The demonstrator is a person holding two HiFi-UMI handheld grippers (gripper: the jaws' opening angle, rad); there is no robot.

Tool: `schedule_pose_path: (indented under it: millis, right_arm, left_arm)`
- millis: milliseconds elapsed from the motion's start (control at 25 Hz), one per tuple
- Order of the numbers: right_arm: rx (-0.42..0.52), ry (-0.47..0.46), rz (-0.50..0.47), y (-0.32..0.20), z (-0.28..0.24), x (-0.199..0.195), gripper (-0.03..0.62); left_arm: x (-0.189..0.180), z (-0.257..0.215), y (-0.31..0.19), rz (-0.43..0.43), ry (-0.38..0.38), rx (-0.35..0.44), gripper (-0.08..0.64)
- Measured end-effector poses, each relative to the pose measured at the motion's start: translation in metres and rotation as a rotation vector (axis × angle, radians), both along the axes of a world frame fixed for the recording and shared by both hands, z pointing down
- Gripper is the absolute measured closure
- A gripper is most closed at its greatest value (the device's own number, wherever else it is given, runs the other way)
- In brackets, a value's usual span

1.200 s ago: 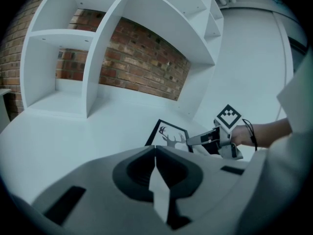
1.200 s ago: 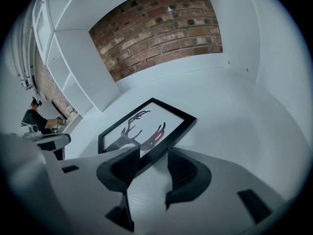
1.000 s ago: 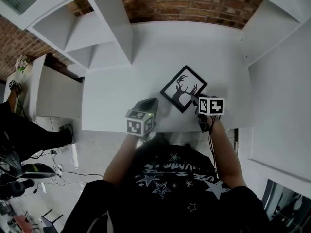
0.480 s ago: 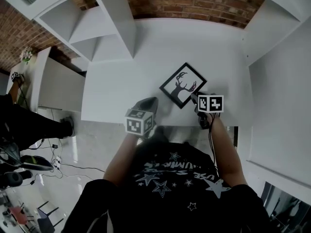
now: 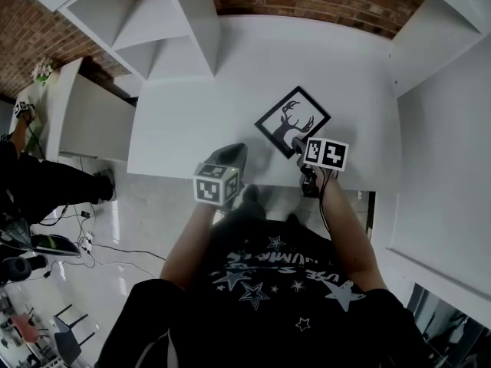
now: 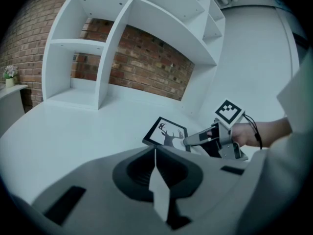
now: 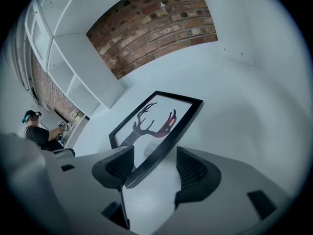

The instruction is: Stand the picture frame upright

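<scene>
A black picture frame [image 5: 291, 121] with a deer silhouette lies face up on the white table [image 5: 192, 136], turned like a diamond. My right gripper [image 5: 296, 146] stands open at its near corner. In the right gripper view the frame [image 7: 156, 119] runs in between the jaws, and the pads [image 7: 195, 173] do not press on it. These jaws have just been opening. My left gripper [image 5: 235, 152] is shut and empty, over the table's front edge to the left of the frame. The left gripper view shows its tips [image 6: 155, 152] together, with the frame [image 6: 166, 133] and the right gripper [image 6: 190, 141] beyond.
White open shelving [image 5: 165, 33] stands at the table's back left, against a brick wall [image 5: 307, 2]. A white panel [image 5: 445, 113] borders the right side. A low white cabinet [image 5: 84, 121] stands left of the table, with another person [image 5: 23, 125] beyond it.
The right gripper's jaws have spread wider around the frame's near corner, and it has shifted slightly left along the frame. The left gripper stays shut and has drifted only a little.
</scene>
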State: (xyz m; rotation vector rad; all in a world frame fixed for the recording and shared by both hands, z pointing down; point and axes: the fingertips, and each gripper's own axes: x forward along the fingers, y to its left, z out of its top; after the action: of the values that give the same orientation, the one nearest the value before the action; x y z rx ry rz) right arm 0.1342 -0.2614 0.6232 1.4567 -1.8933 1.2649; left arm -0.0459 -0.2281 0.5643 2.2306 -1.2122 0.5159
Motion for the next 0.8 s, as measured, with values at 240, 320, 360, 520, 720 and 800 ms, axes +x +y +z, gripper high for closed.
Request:
schedule_pose_path:
  millis: [240,320,360,520,720,800]
  right_arm:
    - [0.027,0.116,-0.03,0.005,0.002,-0.009,0.322]
    - [0.039,0.186,-0.048,0.006,0.003,-0.01,0.322]
    - [0.046,0.219,-0.061,0.007,0.003,-0.01,0.322]
    - [0.07,0.25,-0.085,0.007,0.003,-0.01,0.322]
    - [0.078,0.239,-0.155,0.009,0.003,-0.01,0.331]
    - [0.083,0.231,-0.183,0.012,0.003,-0.009,0.331]
  left_arm:
    - [-0.006,0.004,0.011,-0.017,-0.003,-0.014,0.541]
    - [-0.007,0.005,0.015,-0.021,-0.002,-0.015,0.541]
    - [-0.007,0.005,0.017,-0.022,-0.001,-0.018,0.541]
    - [-0.007,0.002,0.02,-0.027,-0.008,-0.019,0.541]
    - [-0.005,0.002,0.025,-0.037,-0.013,-0.024,0.541]
    - [-0.001,0.002,0.027,-0.036,-0.013,-0.023,0.541]
